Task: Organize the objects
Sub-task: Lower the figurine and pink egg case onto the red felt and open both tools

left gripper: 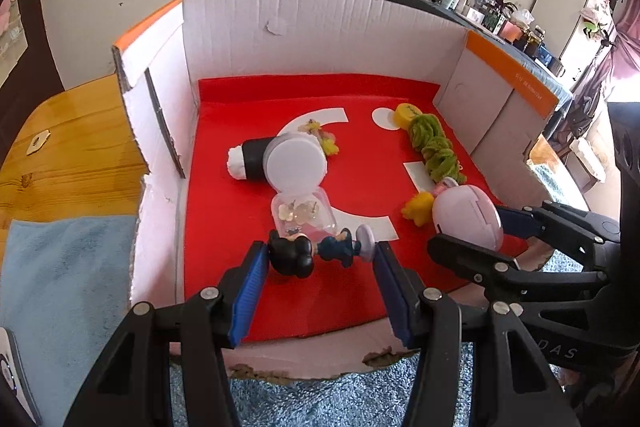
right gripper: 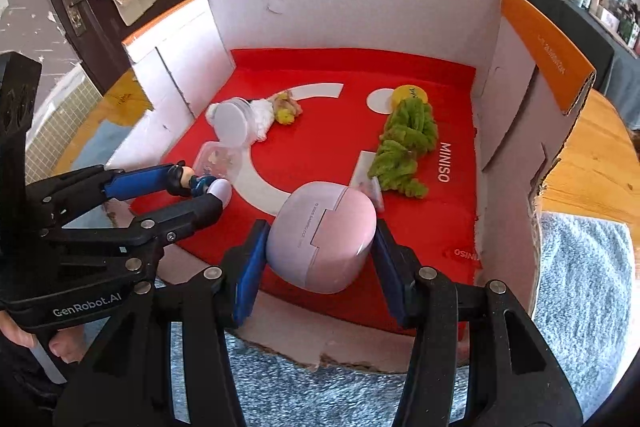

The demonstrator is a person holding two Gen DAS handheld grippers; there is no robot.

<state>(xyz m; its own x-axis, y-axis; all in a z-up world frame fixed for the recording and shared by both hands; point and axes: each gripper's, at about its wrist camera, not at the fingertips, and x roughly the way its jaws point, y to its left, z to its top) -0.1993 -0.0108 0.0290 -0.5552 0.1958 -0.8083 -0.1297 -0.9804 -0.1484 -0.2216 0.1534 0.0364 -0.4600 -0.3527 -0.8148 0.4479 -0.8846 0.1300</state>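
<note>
My left gripper [left gripper: 320,259] is shut on a small cartoon figurine [left gripper: 316,251] with a black head and a round lilac base, held sideways between the blue pads just above the red floor of the box; it also shows in the right wrist view [right gripper: 196,183]. My right gripper [right gripper: 320,251] is shut on a pink rounded case [right gripper: 324,235], seen in the left wrist view too [left gripper: 468,217]. Both sit near the front edge of the cardboard box [left gripper: 224,27].
On the red liner [right gripper: 320,131] lie a clear plastic box [left gripper: 304,213], a white jar with a black band [left gripper: 276,159], a green fuzzy strip [right gripper: 404,147], a yellow cap [right gripper: 410,93] and small yellow toys [left gripper: 418,209]. A blue towel [right gripper: 580,287] lies in front.
</note>
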